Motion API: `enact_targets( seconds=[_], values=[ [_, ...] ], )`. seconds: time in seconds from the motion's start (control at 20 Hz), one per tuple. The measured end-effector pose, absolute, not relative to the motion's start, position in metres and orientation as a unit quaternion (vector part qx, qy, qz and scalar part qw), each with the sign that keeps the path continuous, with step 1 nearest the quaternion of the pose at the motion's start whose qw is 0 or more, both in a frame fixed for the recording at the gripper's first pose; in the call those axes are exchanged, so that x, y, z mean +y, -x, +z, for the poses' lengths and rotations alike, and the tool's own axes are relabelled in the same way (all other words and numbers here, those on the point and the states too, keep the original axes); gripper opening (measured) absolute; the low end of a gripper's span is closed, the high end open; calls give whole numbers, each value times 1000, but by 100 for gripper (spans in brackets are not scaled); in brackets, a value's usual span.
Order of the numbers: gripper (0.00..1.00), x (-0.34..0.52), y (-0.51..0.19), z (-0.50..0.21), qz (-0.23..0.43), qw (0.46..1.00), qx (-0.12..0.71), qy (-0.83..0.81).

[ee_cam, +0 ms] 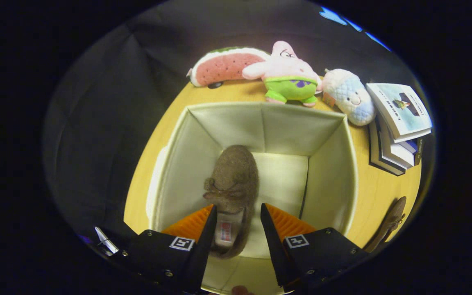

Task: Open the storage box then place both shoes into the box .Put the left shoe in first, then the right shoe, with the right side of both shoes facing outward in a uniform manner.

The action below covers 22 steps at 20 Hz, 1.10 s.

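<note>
shoe (234,184): fuzzy felt, matt | box (334,164): smooth fabric (creased walls) | table (377,188): wood, semi-gloss

Gripper (238,215) pointing downward, fingers (203,233) spread apart w/ a gap, gripping nothing.

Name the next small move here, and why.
Probably lift the hand-held gripper out of the open storage box and go to the second shoe on the table beside it. One brown shoe already lies in the box, and the fingers stand apart around its heel with a gap on one side, so it looks released.
</note>
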<state>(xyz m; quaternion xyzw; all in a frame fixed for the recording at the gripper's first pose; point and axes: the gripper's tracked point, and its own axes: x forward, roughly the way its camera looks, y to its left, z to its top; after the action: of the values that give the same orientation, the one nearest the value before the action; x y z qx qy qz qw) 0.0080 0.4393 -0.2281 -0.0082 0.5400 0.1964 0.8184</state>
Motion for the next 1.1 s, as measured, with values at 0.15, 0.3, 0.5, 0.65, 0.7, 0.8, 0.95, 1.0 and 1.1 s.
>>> enact_targets(
  seconds=[0.15,0.3,0.5,0.65,0.7,0.8,0.95,1.0,1.1],
  values=[
    [66,430,-8,-193,216,826,521,-17],
    [66,402,-8,-159,232,843,484,-30],
    [65,347,-5,-131,247,863,439,-34],
    [66,303,-6,-130,235,871,428,-47],
    [66,286,-6,-130,228,873,428,-53],
    [65,251,-6,-132,209,878,426,-61],
    [66,196,-3,-136,183,890,415,-57],
    [66,178,0,-140,173,891,417,-58],
    [66,147,2,-140,155,894,415,-71]
  ],
)
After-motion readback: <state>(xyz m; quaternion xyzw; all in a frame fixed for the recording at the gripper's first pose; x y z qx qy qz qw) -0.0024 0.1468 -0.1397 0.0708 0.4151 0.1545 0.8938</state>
